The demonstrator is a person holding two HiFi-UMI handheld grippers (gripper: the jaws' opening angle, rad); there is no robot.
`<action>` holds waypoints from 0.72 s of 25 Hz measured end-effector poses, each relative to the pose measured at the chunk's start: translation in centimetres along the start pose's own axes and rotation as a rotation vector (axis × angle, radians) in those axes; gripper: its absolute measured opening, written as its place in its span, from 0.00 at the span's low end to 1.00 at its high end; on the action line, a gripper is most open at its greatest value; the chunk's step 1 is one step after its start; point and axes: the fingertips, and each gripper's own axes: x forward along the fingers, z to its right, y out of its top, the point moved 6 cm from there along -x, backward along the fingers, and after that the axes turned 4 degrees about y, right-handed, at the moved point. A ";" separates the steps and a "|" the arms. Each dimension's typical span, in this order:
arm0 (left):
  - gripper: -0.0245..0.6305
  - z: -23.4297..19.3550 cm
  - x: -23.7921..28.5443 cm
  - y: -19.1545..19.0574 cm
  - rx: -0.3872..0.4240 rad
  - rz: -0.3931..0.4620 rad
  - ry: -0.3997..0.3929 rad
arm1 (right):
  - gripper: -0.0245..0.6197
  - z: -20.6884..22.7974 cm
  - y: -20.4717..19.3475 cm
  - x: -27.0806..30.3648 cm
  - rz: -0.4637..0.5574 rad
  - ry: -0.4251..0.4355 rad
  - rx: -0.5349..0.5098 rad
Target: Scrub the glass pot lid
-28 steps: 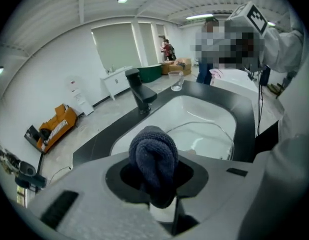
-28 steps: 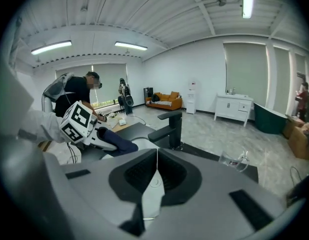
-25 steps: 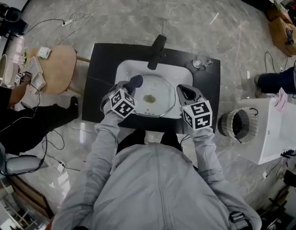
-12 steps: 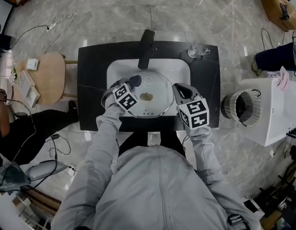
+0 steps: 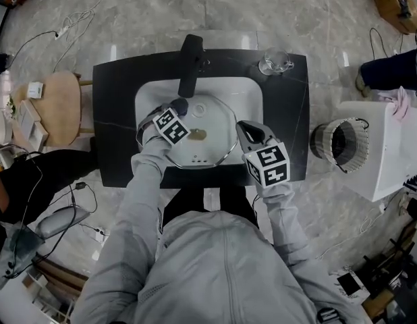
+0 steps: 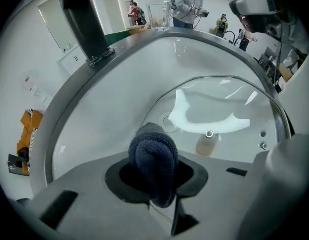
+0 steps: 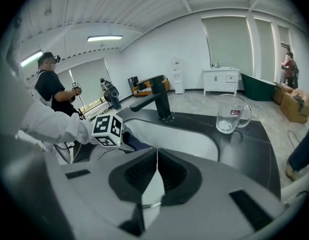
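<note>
My left gripper clamps a dark cloth, the glass lid just beyond its jaws. My right gripper pinches the lid's rim (scrubbing mostly left, I judge).

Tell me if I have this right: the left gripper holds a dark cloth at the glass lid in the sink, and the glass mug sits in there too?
Not quite: the head view shows the glass mug on the black counter, outside the sink. The left gripper does hold a dark cloth at the glass lid there.
</note>
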 end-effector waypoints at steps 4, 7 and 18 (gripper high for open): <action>0.18 0.1 1.2 0.6 -0.008 0.006 -0.001 | 0.08 0.5 -0.7 -0.2 -0.005 0.004 0.017; 0.18 0.3 2.1 1.2 -0.018 0.013 -0.011 | 0.08 0.7 -1.1 0.0 -0.015 0.018 0.025; 0.18 3.8 3.3 5.8 -0.178 0.118 -0.178 | 0.08 1.8 -2.5 -0.4 -0.037 0.041 0.053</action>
